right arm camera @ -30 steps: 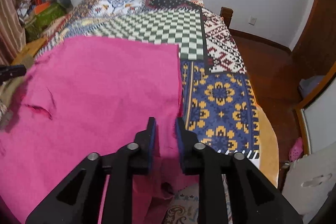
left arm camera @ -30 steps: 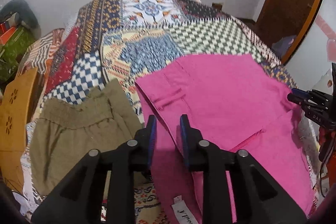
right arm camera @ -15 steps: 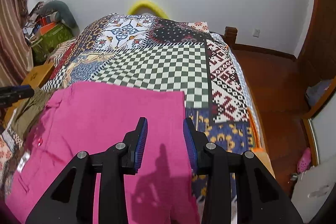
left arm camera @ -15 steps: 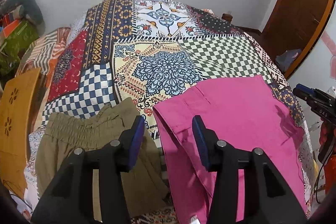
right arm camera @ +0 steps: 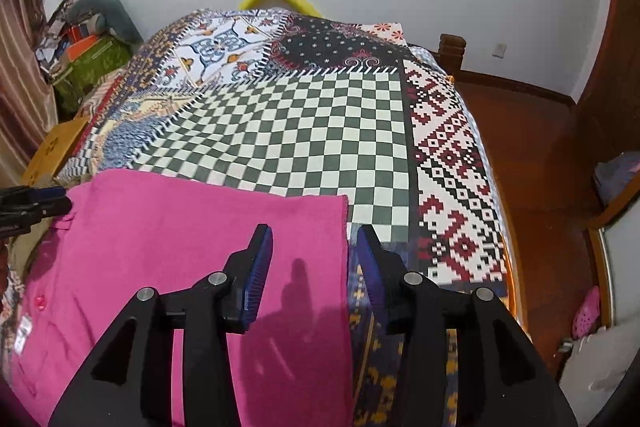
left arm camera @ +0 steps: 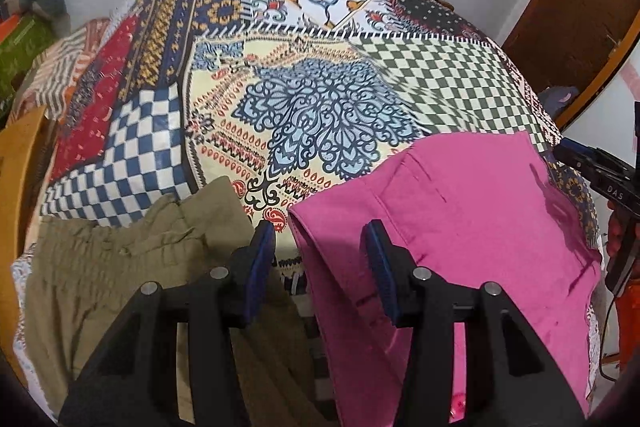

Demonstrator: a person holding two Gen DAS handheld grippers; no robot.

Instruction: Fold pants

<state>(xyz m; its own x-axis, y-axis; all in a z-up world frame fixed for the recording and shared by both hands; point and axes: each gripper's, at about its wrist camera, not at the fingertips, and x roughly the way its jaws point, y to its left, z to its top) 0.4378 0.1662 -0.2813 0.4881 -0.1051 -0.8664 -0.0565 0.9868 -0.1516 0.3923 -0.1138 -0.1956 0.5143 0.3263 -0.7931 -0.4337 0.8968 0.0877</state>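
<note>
Pink pants [left arm camera: 460, 207] lie folded flat on the near part of a patchwork bedspread [left arm camera: 320, 99]. My left gripper [left arm camera: 318, 239] hovers open over their left edge, with nothing pinched. In the right wrist view the pink pants [right arm camera: 180, 247] fill the lower left. My right gripper [right arm camera: 314, 239] hangs above their right edge; its jaws are opening, the cloth lies below them and the pads press on nothing. Each gripper shows at the edge of the other's view: the right gripper [left arm camera: 600, 175] and the left gripper [right arm camera: 32, 203].
Olive-green pants [left arm camera: 120, 267] lie crumpled left of the pink ones. A wooden stool [left arm camera: 20, 207] stands by the bed's left side. Boxes and bags [right arm camera: 88, 55] pile up at the far left. To the right are a wooden floor [right arm camera: 532, 167] and a door [left arm camera: 580, 7].
Both grippers let go of the pink cloth, opened and drew back toward the near edge. The pants now lie flat and more of the bedspread shows beyond them.
</note>
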